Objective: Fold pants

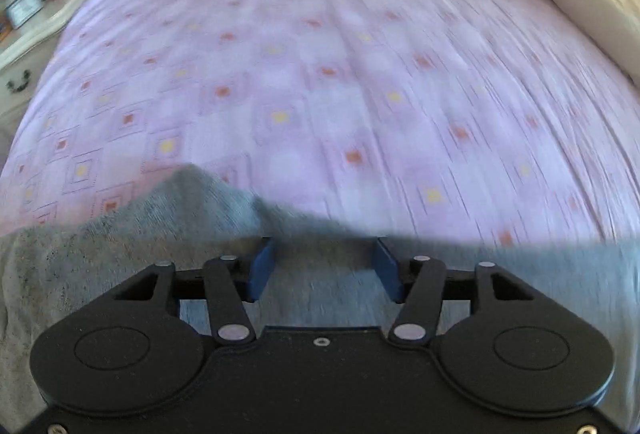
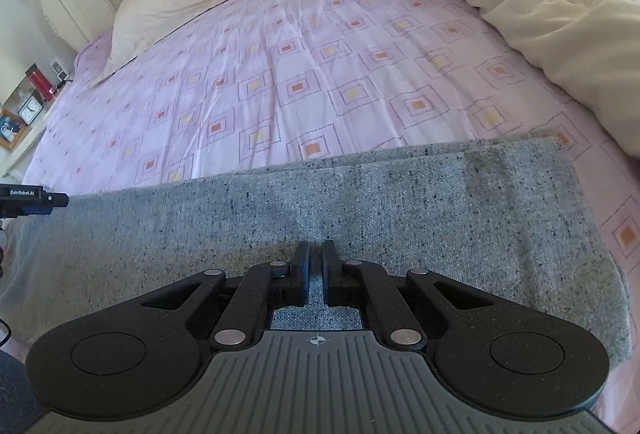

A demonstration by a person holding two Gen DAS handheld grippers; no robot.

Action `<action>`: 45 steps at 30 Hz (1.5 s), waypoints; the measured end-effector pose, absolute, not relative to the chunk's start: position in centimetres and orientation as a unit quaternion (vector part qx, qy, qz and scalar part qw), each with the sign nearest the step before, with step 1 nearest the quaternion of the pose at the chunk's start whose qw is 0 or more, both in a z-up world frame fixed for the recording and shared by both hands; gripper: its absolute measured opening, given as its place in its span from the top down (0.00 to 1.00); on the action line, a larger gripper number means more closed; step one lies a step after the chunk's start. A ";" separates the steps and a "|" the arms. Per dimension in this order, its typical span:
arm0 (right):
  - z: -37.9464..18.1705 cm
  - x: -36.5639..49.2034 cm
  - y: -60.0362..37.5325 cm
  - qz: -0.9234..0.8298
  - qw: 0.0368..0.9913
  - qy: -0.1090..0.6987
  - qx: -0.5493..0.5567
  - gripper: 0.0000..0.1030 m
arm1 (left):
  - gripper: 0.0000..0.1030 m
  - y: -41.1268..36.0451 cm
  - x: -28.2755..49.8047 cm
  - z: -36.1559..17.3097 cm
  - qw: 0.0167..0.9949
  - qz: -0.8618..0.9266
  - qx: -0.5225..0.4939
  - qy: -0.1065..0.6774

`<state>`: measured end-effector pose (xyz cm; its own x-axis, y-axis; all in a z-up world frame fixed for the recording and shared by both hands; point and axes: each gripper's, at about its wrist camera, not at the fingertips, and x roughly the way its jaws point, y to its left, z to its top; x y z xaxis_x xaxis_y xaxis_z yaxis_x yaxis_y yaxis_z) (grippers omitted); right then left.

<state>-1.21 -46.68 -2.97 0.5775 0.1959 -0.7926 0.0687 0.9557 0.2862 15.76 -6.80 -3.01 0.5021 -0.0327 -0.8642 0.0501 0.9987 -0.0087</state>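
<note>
The grey speckled pants [image 2: 360,210] lie flat across the pink patterned bedsheet [image 2: 280,74], directly under both our grippers. Our right gripper [image 2: 316,266] sits pinched nearly shut over the fabric; whether it grips cloth we cannot tell. Our left gripper [image 1: 324,266] stands wide, empty, above a raised fold.

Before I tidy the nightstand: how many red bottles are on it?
1. The red bottle stands at the nightstand's far end, behind the clock. Others could be hidden beyond the frame edge.

Bright daylight; left view motion-blurred, fisheye-warped edges.
</note>
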 end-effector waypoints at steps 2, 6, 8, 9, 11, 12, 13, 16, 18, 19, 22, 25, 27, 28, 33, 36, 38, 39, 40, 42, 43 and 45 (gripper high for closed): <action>-2.9 -1.5 -46.4 0.030 0.879 0.454 0.145 0.94 | 0.41 -7.1 16.1 -3.1 0.865 -0.011 0.003 0.501; -2.7 -3.3 -46.1 0.013 0.886 0.447 0.119 0.94 | 0.46 -8.8 14.7 -2.0 0.868 -0.016 0.031 0.496; -2.6 -4.8 -46.3 0.002 0.890 0.445 0.099 0.94 | 0.46 -9.7 13.3 -1.0 0.873 -0.039 0.035 0.485; -2.5 -5.4 -46.5 -0.004 0.890 0.446 0.091 0.94 | 0.46 -10.3 12.4 -0.6 0.874 -0.053 0.043 0.481; -2.4 -6.9 -47.0 -0.015 0.891 0.447 0.080 0.94 | 0.46 -11.9 11.4 -0.1 0.873 -0.086 0.064 0.476; -2.4 -7.4 -47.2 -0.019 0.891 0.447 0.080 0.94 | 0.46 -12.8 10.9 0.0 0.871 -0.101 0.076 0.475; -2.3 -8.0 -47.5 -0.023 0.891 0.447 0.082 0.94 | 0.46 -13.7 10.4 0.1 0.868 -0.116 0.087 0.475; -1.6 -10.0 -48.4 -0.046 0.897 0.429 0.091 0.92 | 0.46 -16.0 9.5 0.3 0.859 -0.154 0.107 0.476; -1.1 -11.5 -49.3 -0.068 0.904 0.407 0.109 0.74 | 0.46 -17.4 9.4 0.5 0.854 -0.174 0.112 0.478; -1.0 -12.1 -49.8 -0.078 0.905 0.401 0.123 0.71 | 0.46 -18.0 9.2 0.6 0.851 -0.185 0.113 0.479; -0.7 -13.3 -51.2 -0.100 0.911 0.376 0.141 0.70 | 0.46 -19.9 8.5 0.6 0.841 -0.218 0.127 0.478; -0.9 -13.2 -52.3 -0.122 0.909 0.371 0.144 0.70 | 0.46 -21.7 7.7 0.0 0.835 -0.240 0.158 0.469; -0.7 -12.9 -53.1 -0.123 0.915 0.356 0.143 0.70 | 0.46 -22.8 7.6 -0.7 0.829 -0.248 0.178 0.469; -0.5 -12.3 -53.5 -0.119 0.919 0.349 0.139 0.70 | 0.46 -23.2 7.6 -1.1 0.825 -0.247 0.186 0.472; -0.2 -7.7 -55.5 -0.081 0.934 0.331 0.106 0.68 | 0.40 -23.4 8.6 -3.1 0.819 -0.223 0.186 0.495; -0.8 -4.4 -56.9 -0.063 0.935 0.336 0.098 0.64 | 0.40 -22.6 9.3 -3.1 0.817 -0.220 0.155 0.510; -1.6 -3.1 -57.6 -0.055 0.931 0.346 0.097 0.64 | 0.40 -22.5 9.4 -3.2 0.817 -0.218 0.151 0.511; -1.9 -2.7 -57.8 -0.051 0.929 0.352 0.099 0.64 | 0.40 -22.5 9.3 -3.2 0.819 -0.217 0.154 0.509; -2.3 -2.4 -58.0 -0.046 0.928 0.357 0.102 0.64 | 0.39 -22.6 9.1 -3.3 0.820 -0.216 0.158 0.506; -2.6 -2.3 -58.1 -0.034 0.924 0.364 0.113 0.64 | 0.39 -22.7 8.8 -3.3 0.822 -0.214 0.161 0.502; -2.7 -2.4 -58.0 -0.032 0.923 0.364 0.117 0.64 | 0.39 -22.7 8.8 -3.3 0.823 -0.213 0.161 0.502; -2.6 -2.7 -57.8 -0.027 0.927 0.356 0.118 0.66 | 0.39 -22.6 8.9 -3.3 0.823 -0.214 0.156 0.502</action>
